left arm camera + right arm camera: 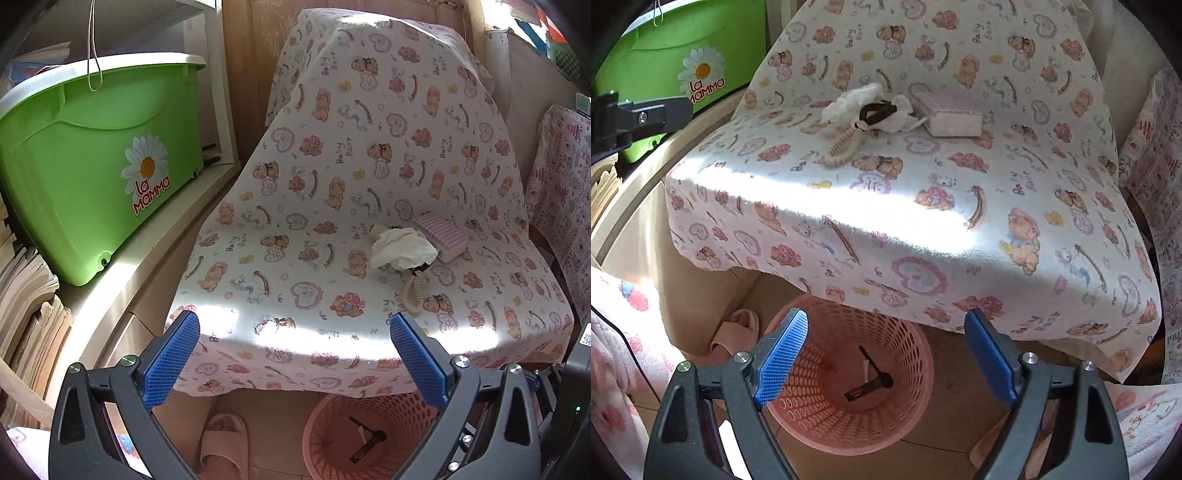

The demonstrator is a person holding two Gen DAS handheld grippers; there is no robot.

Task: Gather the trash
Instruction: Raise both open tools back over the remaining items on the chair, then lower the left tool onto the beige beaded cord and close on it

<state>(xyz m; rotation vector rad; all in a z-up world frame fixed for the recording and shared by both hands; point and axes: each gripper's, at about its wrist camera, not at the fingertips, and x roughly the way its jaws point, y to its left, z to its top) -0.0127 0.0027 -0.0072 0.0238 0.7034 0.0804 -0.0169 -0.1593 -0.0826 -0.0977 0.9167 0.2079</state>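
Note:
A crumpled white tissue (402,246) lies on a chair covered with a bear-print cloth (332,177); it also shows in the right wrist view (857,99). A dark hair tie (877,110) and a beige coiled band (844,147) lie against it. A pink mesh waste basket (846,384) stands on the floor below the seat's front edge, with a dark object inside (870,384); the left wrist view shows it too (362,435). My left gripper (295,354) is open and empty before the seat. My right gripper (886,354) is open and empty above the basket.
A pink checked box (439,236) sits next to the tissue. A green "La Mamma" bin (99,166) stands on a shelf at left, above stacked papers (26,295). A pink slipper (221,446) lies on the floor. A second cloth-covered chair (561,192) is at right.

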